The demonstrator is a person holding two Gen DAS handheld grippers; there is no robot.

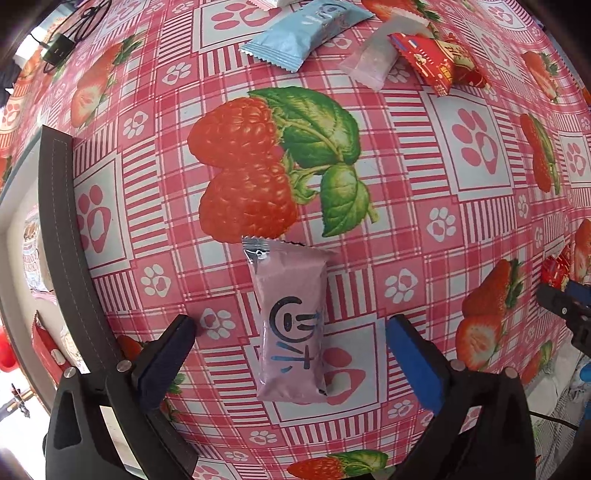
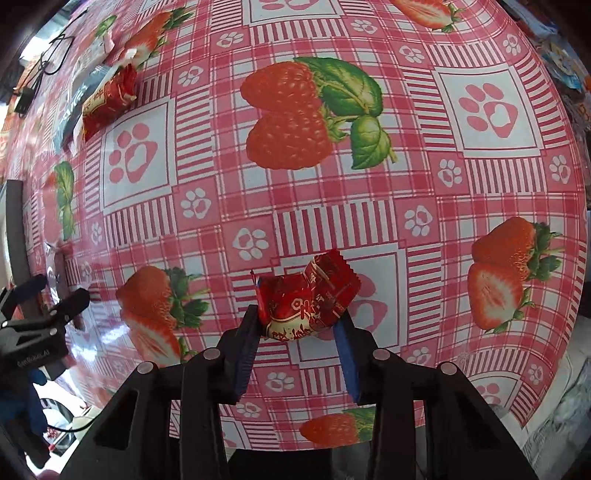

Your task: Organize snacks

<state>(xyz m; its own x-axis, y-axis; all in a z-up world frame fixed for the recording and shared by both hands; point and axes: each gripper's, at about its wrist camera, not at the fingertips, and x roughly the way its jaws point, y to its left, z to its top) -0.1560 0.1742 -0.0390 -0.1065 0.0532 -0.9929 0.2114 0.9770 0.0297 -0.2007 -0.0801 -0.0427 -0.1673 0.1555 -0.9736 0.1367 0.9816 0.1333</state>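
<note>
A: Starting at the left edge of the left wrist view: dark bin wall there, more packets behind it. Further in, left gripper spread wide, pointing down at the desk.

B: Anything between the pads?

A: Pink snack packet, flat on the desk, bottom centre of the frame, touching neither pad. Long axis running up and down the frame, so straight along the gap; short width facing the pads. Looks like a plain squeeze across the narrow way, no roll needed.

B: And further right?

A: Upper right of that view, well apart: light blue packet, pale pink packet, red packet, loosely heaped. Not the nearer job for this hand.

B: Moving on to the right wrist view?

A: Far left, spare red packet lying up in the corner. Bottom centre, right gripper pinching a crumpled red snack packet, pads pressed on either side, wrapper buckled upward between them. Cannot tell whether lifted clear of the desk or resting on it.

B: Risk?

A: Probably glossy film slipping in a shallow pinch.
</note>
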